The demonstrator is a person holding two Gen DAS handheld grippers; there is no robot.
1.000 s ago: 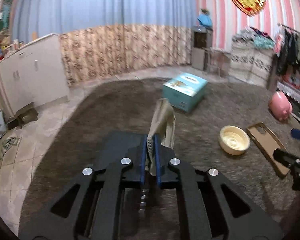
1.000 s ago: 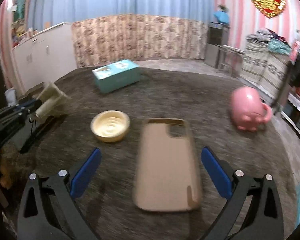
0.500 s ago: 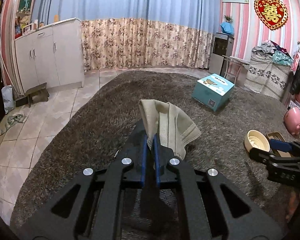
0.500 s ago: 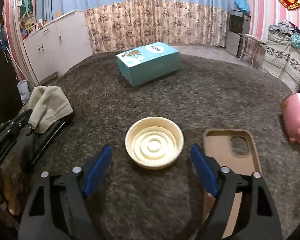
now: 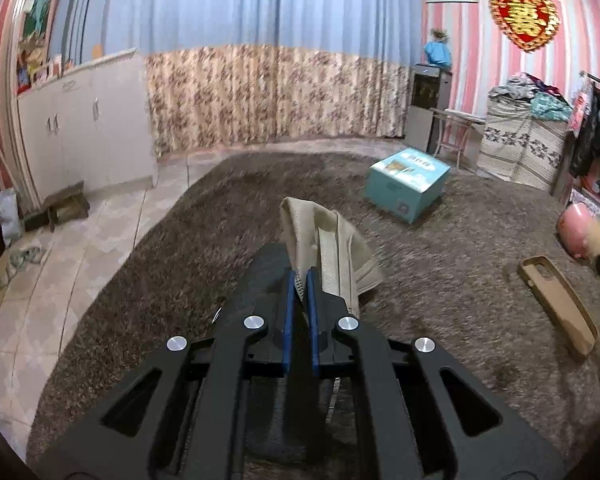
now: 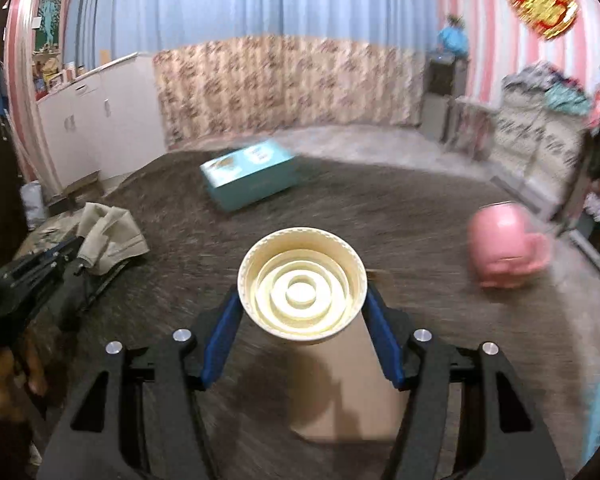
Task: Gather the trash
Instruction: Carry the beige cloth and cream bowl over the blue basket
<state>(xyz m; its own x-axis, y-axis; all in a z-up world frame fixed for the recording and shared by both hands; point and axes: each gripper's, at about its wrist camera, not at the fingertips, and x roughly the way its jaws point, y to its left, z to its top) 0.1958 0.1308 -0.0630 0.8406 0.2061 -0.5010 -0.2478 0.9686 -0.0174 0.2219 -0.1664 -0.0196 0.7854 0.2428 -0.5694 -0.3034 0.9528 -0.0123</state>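
Note:
My left gripper [image 5: 300, 280] is shut on a beige cloth [image 5: 332, 240], held above a black bag [image 5: 260, 276] on the brown carpet. The cloth [image 6: 108, 236] and left gripper [image 6: 40, 268] also show at the left of the right wrist view. My right gripper [image 6: 302, 304] is shut on a cream ribbed lid [image 6: 302, 284] and holds it above a tan phone case [image 6: 348, 392]. The phone case [image 5: 556, 300] also shows in the left wrist view.
A teal box [image 6: 252, 176] lies further back on the carpet [image 6: 400, 216], also in the left wrist view [image 5: 408, 184]. A pink pig-shaped mug [image 6: 504, 252] lies at the right. Tiled floor [image 5: 60, 248] and white cabinets [image 5: 84, 136] are at the left.
My right gripper has closed on the cream lid and lifted it off the carpet over the phone case. My left gripper still holds the cloth and has shifted slightly.

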